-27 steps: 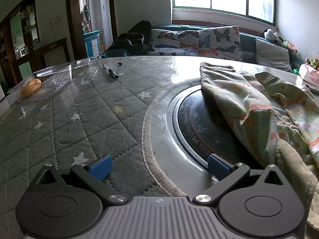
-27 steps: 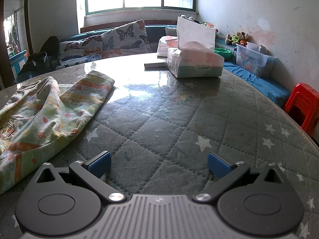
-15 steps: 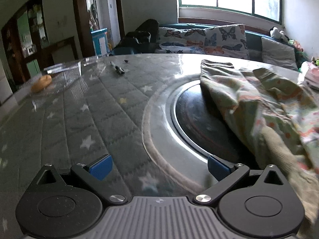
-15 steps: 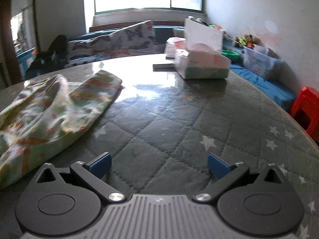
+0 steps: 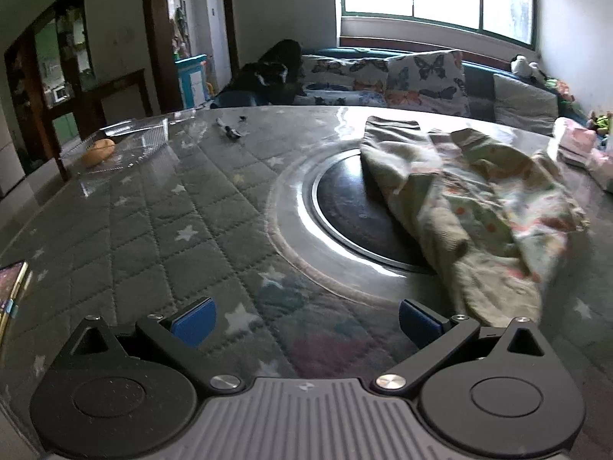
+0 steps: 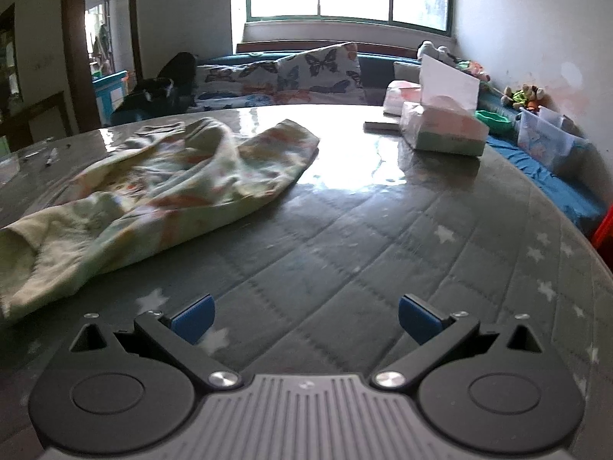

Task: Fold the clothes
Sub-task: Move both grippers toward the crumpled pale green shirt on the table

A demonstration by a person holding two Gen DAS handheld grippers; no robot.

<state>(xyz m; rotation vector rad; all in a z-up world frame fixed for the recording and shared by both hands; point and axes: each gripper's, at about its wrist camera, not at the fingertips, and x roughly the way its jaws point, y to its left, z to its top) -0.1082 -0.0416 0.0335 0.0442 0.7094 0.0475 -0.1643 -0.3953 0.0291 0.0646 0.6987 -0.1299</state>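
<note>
A crumpled pale green garment with an orange print lies on the round table, partly over the dark round plate at its centre. It also shows in the right wrist view, at the left. My left gripper is open and empty, above the quilted table cover, left of the garment's near end. My right gripper is open and empty, above the cover, right of the garment.
A clear plastic tray with an orange item stands at the far left. A pen lies at the back. A phone lies at the left edge. A tissue box stands at the back right. A sofa lies beyond.
Both grippers have pulled back and risen from the table. The garment now shows further off and more fully in both views. Both stay open.
</note>
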